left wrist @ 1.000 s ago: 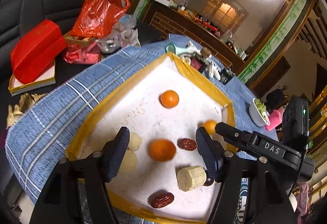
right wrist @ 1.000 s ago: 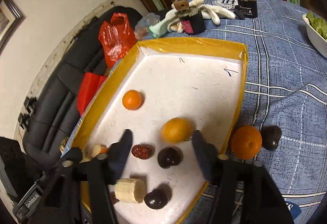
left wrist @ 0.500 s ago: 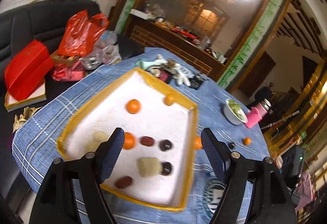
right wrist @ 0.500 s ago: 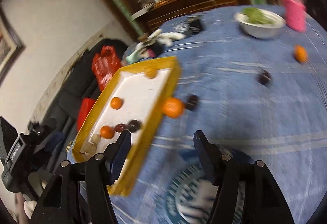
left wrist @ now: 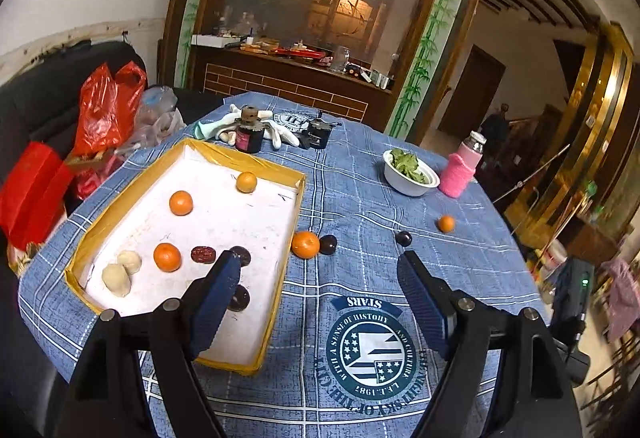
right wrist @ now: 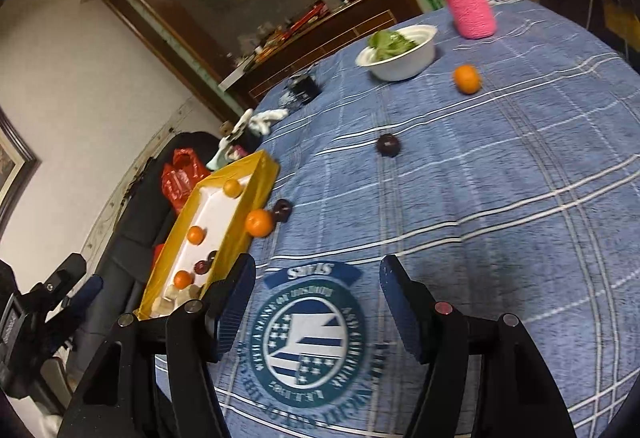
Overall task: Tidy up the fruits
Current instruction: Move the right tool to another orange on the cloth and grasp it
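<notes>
The yellow-rimmed tray lay on the blue checked worktop, and most of the fruit sat on its white floor. Inside it were three oranges, a red date, two pale peeled pieces near one end, and two dark plums close to the tray's long wall. Just outside that wall an orange rested against another dark plum. Well apart from the tray, a lone plum and a small orange lay on the cloth. Beyond these, away from the tray, stood a white bowl of greens beside a pink-sleeved bottle. At the tray's far end were a dark jar and white gloves.

The left claw hung over the tray's near corner and the printed emblem, its fingers spread wide and holding nothing. The right claw hovered beside the tray over the same emblem, likewise spread and holding nothing.
</notes>
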Demonstrator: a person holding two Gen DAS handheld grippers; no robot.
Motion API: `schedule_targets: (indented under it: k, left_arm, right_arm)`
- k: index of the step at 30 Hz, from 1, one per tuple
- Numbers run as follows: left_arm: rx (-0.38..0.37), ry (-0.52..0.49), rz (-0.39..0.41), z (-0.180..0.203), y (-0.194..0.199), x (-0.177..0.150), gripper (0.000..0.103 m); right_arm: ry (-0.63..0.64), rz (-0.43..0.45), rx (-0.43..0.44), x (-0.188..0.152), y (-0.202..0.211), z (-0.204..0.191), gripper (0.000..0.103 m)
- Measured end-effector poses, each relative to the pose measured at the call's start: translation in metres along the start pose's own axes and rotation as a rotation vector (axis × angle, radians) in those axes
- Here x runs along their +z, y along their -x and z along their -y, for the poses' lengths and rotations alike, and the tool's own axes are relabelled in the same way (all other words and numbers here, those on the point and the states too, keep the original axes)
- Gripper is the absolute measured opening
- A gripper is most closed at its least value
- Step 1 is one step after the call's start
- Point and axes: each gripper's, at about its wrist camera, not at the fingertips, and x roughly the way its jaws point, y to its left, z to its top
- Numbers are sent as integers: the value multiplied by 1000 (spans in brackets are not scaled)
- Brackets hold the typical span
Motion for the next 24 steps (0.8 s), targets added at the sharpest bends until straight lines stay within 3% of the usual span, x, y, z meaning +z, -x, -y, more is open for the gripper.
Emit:
schedule_targets:
  k: [6,9,12,19,24]
  left_arm:
    - [59,138,9,-38,-2,5,80]
    - [67,172,20,-50,-1,5,80]
    - [54,179,28,-56,-2,4,81]
    - [46,179,19,-72,-16,4,81]
    - [72,229,-4,-102,-31,6,81]
  right_arm:
    - [48,-16,-4,-2,1,1,70]
    - [131,-78,-8,0,-15,-14,70]
    - [289,-173,-19,-2,-43,-45,70]
    - [677,-158,-60,5,-105,-106,70]
    - [904,-207,-62,13,-154,-130,67]
